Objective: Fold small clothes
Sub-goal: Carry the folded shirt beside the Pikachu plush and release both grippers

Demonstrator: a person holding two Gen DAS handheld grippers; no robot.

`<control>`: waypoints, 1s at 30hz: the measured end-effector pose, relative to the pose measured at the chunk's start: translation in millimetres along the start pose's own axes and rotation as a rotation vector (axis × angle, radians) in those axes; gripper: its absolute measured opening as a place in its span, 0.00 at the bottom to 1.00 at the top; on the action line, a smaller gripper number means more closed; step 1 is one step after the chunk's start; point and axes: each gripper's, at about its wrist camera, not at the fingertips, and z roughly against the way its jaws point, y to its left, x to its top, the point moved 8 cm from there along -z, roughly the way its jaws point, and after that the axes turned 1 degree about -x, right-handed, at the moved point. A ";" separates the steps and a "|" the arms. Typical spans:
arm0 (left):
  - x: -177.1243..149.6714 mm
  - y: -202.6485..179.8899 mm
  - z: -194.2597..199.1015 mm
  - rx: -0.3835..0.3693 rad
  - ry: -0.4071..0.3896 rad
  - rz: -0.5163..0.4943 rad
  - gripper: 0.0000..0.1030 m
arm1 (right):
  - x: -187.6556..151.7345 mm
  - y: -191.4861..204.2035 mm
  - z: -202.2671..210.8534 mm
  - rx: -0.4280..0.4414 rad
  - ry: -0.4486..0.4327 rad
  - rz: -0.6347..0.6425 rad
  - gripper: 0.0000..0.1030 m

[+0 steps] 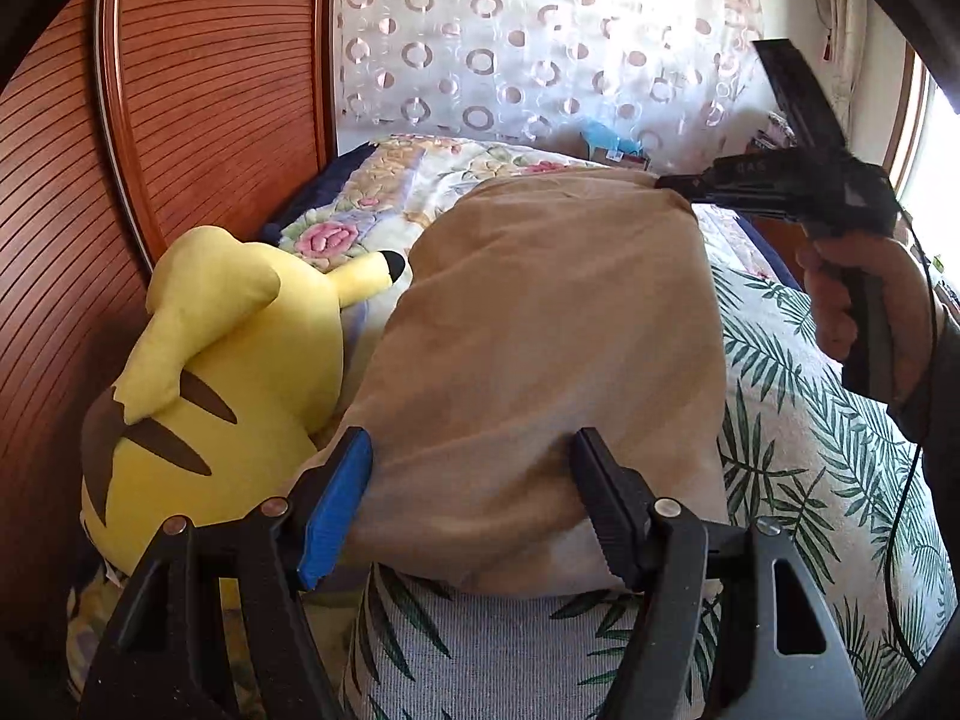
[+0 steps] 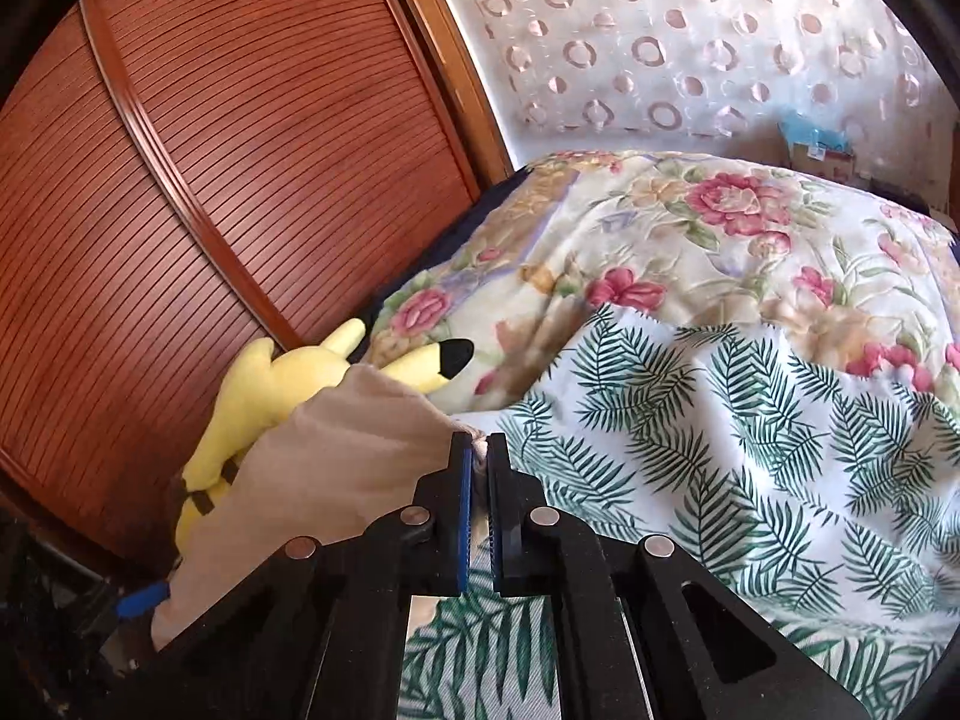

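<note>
**Tan cloth stretched between two tools over the bed**

Nearest in the left wrist view, the left tool (image 1: 471, 504) stands wide apart, its blue pad and black pad straddling the near edge of the tan garment (image 1: 540, 348). The pads flank the fabric and do not appear to pinch it, though a fold bulges up between them. From there the cloth runs away over the leaf-print bedsheet (image 1: 810, 456), lifted and draped, not lying flat.

At its far corner the right tool (image 2: 479, 450) is clamped shut on a bunched nub of the garment's edge, with a person's hand (image 1: 852, 300) on the handle. The right wrist view shows that corner squeezed thin between the pads.

The cloth looks light, soft and limp; it sags into smooth curves and will hold no shape by itself. It seems matte, so slipping is less of a worry than gathering extra layers. The best holds are probably at corners or hems, pinching a single thickness.

Beside the garment on the left lies a yellow plush toy (image 1: 228, 372), touching or nearly touching its edge. Beyond are a floral quilt (image 2: 690, 228), a slatted wooden door (image 2: 210, 180) and a ring-patterned curtain (image 1: 540, 42).
</note>
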 end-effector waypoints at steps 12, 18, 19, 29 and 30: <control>11.9 -24.4 41.5 0.022 -0.092 -0.064 0.68 | -46.0 21.5 100.3 -0.158 -0.064 0.143 0.50; 12.0 -65.7 67.0 -0.026 -0.144 -0.117 0.68 | -97.4 23.6 179.6 -0.183 -0.143 0.137 0.65; 11.4 -73.1 70.7 -0.036 -0.153 -0.125 0.69 | -106.4 23.3 191.3 -0.191 -0.152 0.131 0.65; 2.4 -154.2 110.6 -0.131 -0.200 -0.218 0.75 | -189.6 37.9 305.2 -0.314 -0.241 0.044 0.65; 1.4 -161.6 116.1 -0.143 -0.207 -0.224 0.75 | -195.4 39.9 316.8 -0.329 -0.253 0.030 0.65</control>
